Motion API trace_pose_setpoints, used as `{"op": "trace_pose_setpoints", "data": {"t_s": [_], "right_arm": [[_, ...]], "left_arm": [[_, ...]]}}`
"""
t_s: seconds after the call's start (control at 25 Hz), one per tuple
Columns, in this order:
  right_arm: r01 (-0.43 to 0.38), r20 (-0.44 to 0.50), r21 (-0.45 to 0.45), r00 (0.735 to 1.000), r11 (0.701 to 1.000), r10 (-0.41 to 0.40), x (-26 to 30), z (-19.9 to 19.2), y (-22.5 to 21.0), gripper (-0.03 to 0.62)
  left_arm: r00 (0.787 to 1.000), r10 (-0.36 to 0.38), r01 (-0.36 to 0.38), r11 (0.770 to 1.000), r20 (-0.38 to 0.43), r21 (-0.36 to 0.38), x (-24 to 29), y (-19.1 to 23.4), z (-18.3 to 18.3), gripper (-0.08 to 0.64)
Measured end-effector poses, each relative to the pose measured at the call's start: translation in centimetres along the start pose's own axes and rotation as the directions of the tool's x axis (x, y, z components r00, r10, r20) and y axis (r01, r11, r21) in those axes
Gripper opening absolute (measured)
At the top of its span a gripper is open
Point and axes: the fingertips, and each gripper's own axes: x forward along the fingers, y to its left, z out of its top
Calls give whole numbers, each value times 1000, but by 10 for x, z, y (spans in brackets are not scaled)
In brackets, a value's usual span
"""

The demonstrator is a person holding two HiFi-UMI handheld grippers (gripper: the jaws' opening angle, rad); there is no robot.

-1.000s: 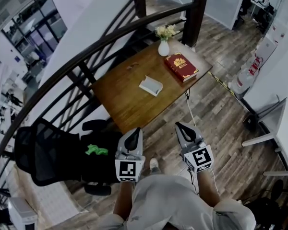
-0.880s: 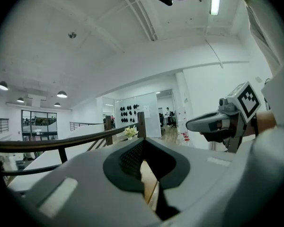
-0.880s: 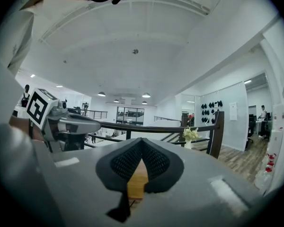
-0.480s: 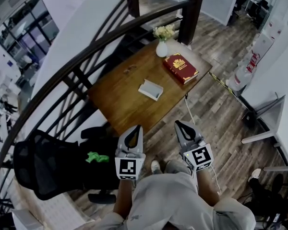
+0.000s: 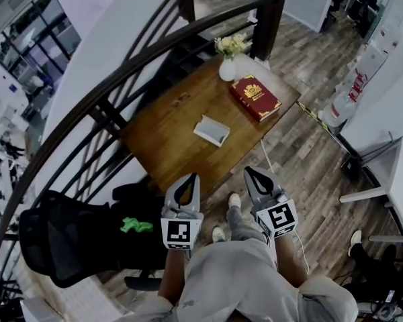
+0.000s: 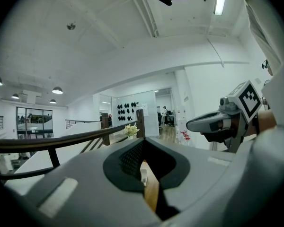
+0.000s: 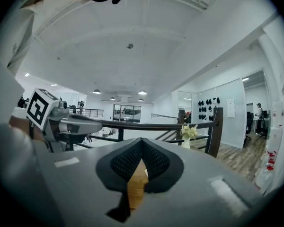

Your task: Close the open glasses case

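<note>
Glasses case (image 5: 211, 129) — white, open

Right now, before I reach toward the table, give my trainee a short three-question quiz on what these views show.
1. True or false: the left hand-held gripper is holding the glasses case.
2. Which lies nearest the vase of flowers? A: the red book. B: the glasses case. C: the left hand-held gripper.
3. Fill in: the jaws of the left and the right hand-held gripper are both ____ with nothing between them.

Key: 1 false, the case lies on the table; 2 A; 3 shut.
</note>
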Motion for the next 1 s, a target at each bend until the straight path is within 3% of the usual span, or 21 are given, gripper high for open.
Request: {"op": "trace_pose_setpoints", "data": {"t_s": [0.56,1.0], "right_arm": [[-93,-25,49,995,994,94,78,-12,-60,3],[-168,-45,92,984,981,173,132,-30,-114,3]], "left_arm": [[996,62,-64,997,-58,-31,82,28,-15,20],[988,91,-92,996,-128,-6,150,33,-30,20]]}}
